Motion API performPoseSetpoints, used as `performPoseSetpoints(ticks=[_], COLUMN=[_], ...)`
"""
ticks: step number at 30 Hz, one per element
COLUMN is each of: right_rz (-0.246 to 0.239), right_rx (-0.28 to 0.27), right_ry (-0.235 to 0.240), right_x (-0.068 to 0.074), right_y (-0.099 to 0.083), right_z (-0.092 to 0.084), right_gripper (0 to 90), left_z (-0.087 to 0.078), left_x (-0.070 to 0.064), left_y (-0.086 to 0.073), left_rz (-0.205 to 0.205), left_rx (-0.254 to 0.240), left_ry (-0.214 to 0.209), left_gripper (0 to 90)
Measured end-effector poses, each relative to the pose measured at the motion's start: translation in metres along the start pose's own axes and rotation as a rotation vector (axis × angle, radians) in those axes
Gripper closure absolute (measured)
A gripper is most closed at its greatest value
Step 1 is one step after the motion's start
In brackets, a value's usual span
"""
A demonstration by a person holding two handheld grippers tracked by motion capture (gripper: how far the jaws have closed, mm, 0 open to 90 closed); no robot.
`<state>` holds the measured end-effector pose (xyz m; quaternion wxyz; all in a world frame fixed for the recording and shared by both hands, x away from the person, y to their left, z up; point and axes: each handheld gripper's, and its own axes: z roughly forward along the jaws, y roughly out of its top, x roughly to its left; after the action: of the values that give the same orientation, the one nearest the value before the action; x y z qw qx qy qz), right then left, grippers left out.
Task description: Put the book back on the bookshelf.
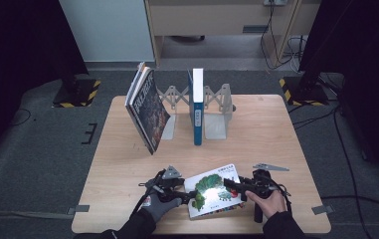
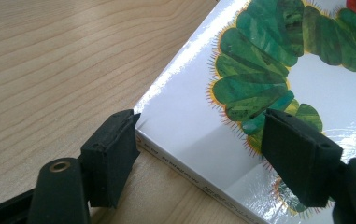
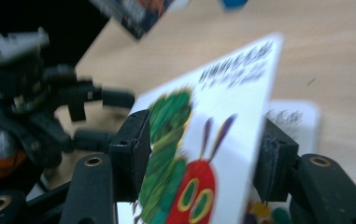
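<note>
You have the caterpillar book [image 1: 216, 195] near the table's [image 1: 127, 164] front edge, its glossy stiff cover slippery, so with your left gripper [image 2: 199, 149] released at the spine corner, keep your right gripper [image 3: 203, 161] grasping the lifted cover by its edge

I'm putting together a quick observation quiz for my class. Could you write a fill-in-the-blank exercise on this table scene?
1. The cover of the picture book near the front edge of the table shows a green ____.
2. In the metal book stand a blue book stands ____.
3. The dark book left of it ____ against the stand.
4. The right tool has the picture book's lifted ____ between its jaws.

Missing words: caterpillar; upright; leans; cover
</note>
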<state>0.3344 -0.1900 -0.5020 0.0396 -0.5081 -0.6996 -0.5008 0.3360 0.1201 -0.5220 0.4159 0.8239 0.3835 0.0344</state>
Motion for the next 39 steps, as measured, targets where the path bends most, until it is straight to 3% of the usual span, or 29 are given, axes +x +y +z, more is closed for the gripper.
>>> performPoseSetpoints(ticks=[5,12,15,18,27,35,39], right_rz=[-0.015,-0.029,-0.024,-0.018,-0.025,-0.052,-0.047], right_rx=[0.041,0.081,0.090,0.106,0.119,0.106,0.105], right_ry=[0.024,0.007,0.021,0.024,0.023,0.051,0.058], right_x=[0.003,-0.006,-0.008,-0.011,-0.012,-0.009,-0.008], right_y=[0.003,0.004,0.006,0.008,0.008,0.010,0.011], right_z=[0.008,0.009,0.007,0.007,0.007,0.005,0.005], right_gripper=[49.1,57.3,60.9,62.5,64.6,69.5,71.0], left_z=[0.000,0.000,0.001,0.004,0.005,0.006,0.005], left_x=[0.001,0.001,0.001,0.007,0.005,0.006,0.005], left_y=[0.000,0.001,0.000,-0.002,-0.004,-0.008,-0.007], left_rz=[-0.011,-0.004,-0.006,-0.066,-0.041,-0.024,-0.038], left_rx=[0.000,0.006,0.007,0.011,-0.002,-0.029,-0.022], left_ry=[-0.005,-0.001,0.003,-0.021,-0.006,-0.033,-0.030], left_gripper=[25.3,25.1,24.3,18.7,17.1,12.0,12.5])
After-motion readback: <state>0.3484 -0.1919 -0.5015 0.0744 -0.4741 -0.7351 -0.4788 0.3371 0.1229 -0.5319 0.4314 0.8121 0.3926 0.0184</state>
